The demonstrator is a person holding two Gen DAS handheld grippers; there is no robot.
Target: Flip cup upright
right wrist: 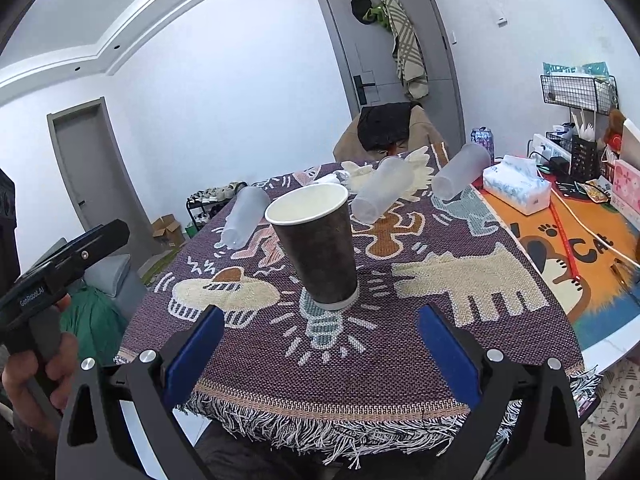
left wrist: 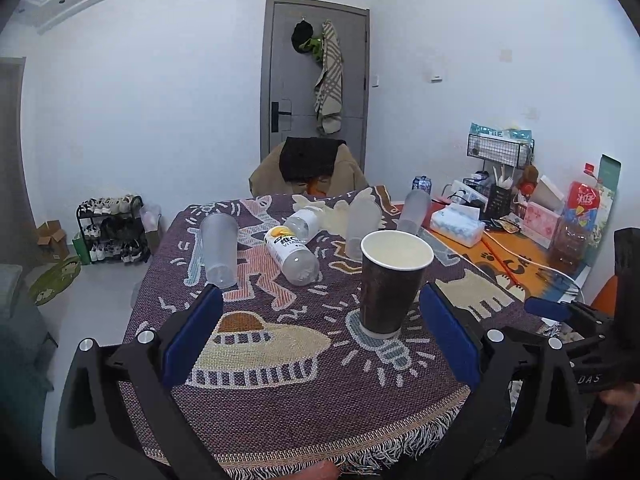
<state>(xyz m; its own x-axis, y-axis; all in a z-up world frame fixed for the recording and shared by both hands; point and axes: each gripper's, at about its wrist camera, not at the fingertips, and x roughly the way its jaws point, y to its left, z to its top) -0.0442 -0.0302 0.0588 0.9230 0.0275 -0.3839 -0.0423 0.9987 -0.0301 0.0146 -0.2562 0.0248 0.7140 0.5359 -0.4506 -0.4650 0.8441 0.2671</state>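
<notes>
A dark brown paper cup [left wrist: 390,284] with a white rim stands upright, mouth up, on the patterned purple tablecloth [left wrist: 280,392]. It also shows in the right wrist view [right wrist: 320,244]. My left gripper [left wrist: 320,320] is open and empty; the cup stands just ahead of it, close to the right finger. My right gripper [right wrist: 320,332] is open and empty, a little short of the cup's base. The left gripper's body [right wrist: 52,272] shows at the left of the right wrist view.
Three frosted plastic cups [left wrist: 219,250] [left wrist: 362,224] [left wrist: 414,210] stand upside down further back. Two plastic bottles [left wrist: 292,254] lie on their sides. A tissue pack [left wrist: 458,222], a wire basket [left wrist: 500,150] and a red drink bottle [left wrist: 576,224] crowd the right side. The fringed table edge [right wrist: 340,428] is near.
</notes>
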